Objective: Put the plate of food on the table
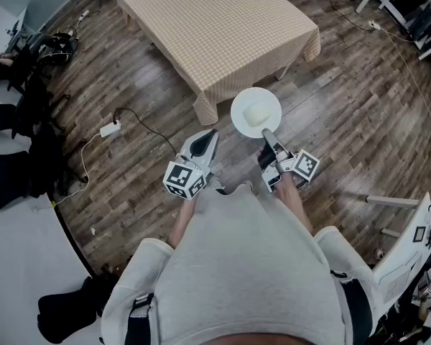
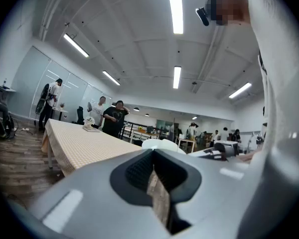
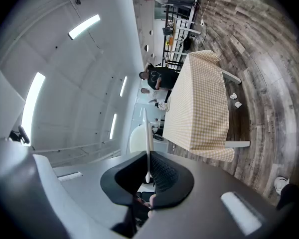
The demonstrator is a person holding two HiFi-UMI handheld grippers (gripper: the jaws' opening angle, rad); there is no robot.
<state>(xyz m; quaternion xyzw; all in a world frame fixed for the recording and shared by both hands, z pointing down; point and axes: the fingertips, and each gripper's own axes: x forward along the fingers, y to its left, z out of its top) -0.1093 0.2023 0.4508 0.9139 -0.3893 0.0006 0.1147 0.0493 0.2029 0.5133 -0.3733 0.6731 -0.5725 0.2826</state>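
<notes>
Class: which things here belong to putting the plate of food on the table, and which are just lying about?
For the job: plate of food, right gripper shut on its rim, checked table.

Lying about: white charger on the floor, black gear at the left.

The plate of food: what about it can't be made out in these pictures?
- Head view: the food on the plate is a pale lump, too small to identify.
- Right gripper view: the plate sits edge-on in the right tool, so its top face is hidden.
- Left gripper view: the left tool covers all but the plate's upper edge.
</notes>
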